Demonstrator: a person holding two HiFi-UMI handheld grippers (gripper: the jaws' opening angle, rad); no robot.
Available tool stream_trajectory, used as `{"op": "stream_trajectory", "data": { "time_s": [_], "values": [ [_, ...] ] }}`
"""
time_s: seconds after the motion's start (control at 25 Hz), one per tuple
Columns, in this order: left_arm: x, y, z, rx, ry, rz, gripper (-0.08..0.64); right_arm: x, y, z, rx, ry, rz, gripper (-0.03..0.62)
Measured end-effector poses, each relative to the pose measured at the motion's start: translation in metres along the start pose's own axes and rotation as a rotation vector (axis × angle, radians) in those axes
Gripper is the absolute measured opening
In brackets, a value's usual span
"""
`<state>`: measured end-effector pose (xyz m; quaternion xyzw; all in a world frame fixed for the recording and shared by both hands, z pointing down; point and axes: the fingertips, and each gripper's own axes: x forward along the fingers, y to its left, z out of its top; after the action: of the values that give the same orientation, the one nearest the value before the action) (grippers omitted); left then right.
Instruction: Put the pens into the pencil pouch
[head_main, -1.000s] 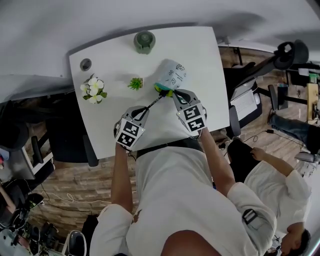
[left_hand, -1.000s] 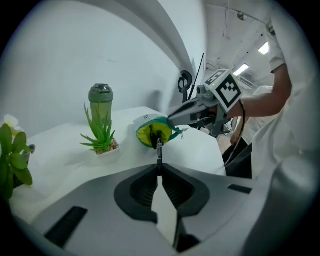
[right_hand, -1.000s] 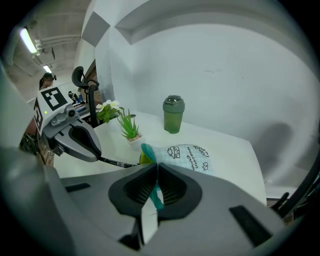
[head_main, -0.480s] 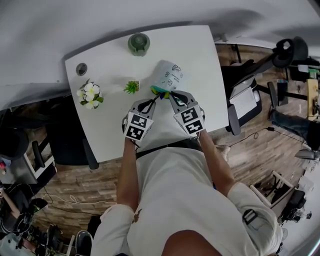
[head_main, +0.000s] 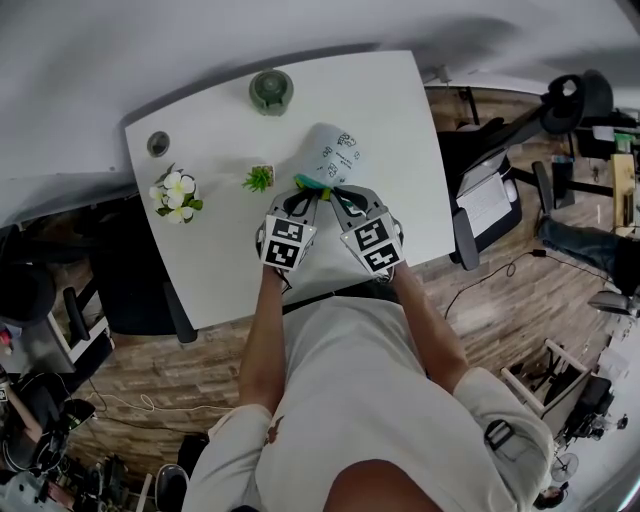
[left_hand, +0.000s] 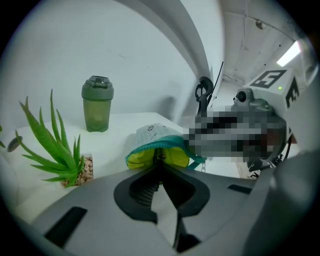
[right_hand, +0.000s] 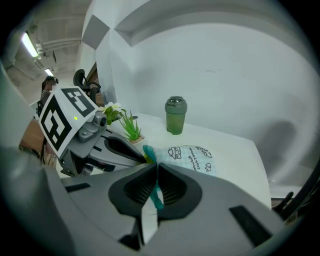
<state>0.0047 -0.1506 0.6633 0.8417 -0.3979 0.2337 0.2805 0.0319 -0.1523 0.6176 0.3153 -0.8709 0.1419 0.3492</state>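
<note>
The pencil pouch (head_main: 333, 153), pale with small prints, a teal zip edge and yellow lining, lies on the white table (head_main: 220, 260). Its mouth faces me. My left gripper (head_main: 306, 194) is at that mouth, shut on a dark pen (left_hand: 158, 154) whose front end reaches into the yellow opening (left_hand: 155, 152). In the head view the pen is hidden by the gripper. My right gripper (head_main: 331, 193) is right beside it, shut on the pouch's teal edge (right_hand: 156, 192), with the pouch body (right_hand: 192, 157) stretching away from the jaws.
A green shaker bottle (head_main: 271, 90) stands at the far edge. Left of the pouch stands a small potted plant (head_main: 260, 178), with white flowers (head_main: 175, 190) and a round cable hole (head_main: 158, 143) farther left. Chairs stand on both sides of the table.
My left gripper has moved right, toward the pouch mouth, and the long dark pen that showed between gripper and pouch is now mostly out of sight. The right gripper has kept still.
</note>
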Motion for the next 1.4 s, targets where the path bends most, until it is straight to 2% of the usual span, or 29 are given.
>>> {"op": "stream_trajectory", "data": {
  "time_s": [0.28,0.4,0.68,0.84,1.04,1.4],
  "values": [
    [0.013,0.004,-0.006,-0.031,-0.017,0.019,0.032,0.004,0.001,-0.007,-0.003,0.009,0.005,0.015],
    [0.013,0.005,-0.008,-0.023,-0.018,0.025,0.062,0.006,0.003,-0.011,-0.008,0.014,0.008,0.015],
    [-0.005,0.008,-0.015,-0.012,-0.012,0.055,0.104,0.009,0.005,-0.024,-0.029,0.045,-0.006,0.021],
    [-0.021,0.009,-0.016,-0.001,-0.029,0.082,0.128,0.009,0.008,-0.024,-0.037,0.027,-0.01,0.04],
    [-0.055,0.011,0.007,0.011,-0.117,0.126,0.171,-0.01,0.01,0.0,0.002,-0.079,-0.034,0.107],
    [-0.139,0.017,0.089,0.11,-0.376,0.261,0.245,-0.079,0.003,0.084,0.009,-0.392,-0.167,0.188]
  ]
}}
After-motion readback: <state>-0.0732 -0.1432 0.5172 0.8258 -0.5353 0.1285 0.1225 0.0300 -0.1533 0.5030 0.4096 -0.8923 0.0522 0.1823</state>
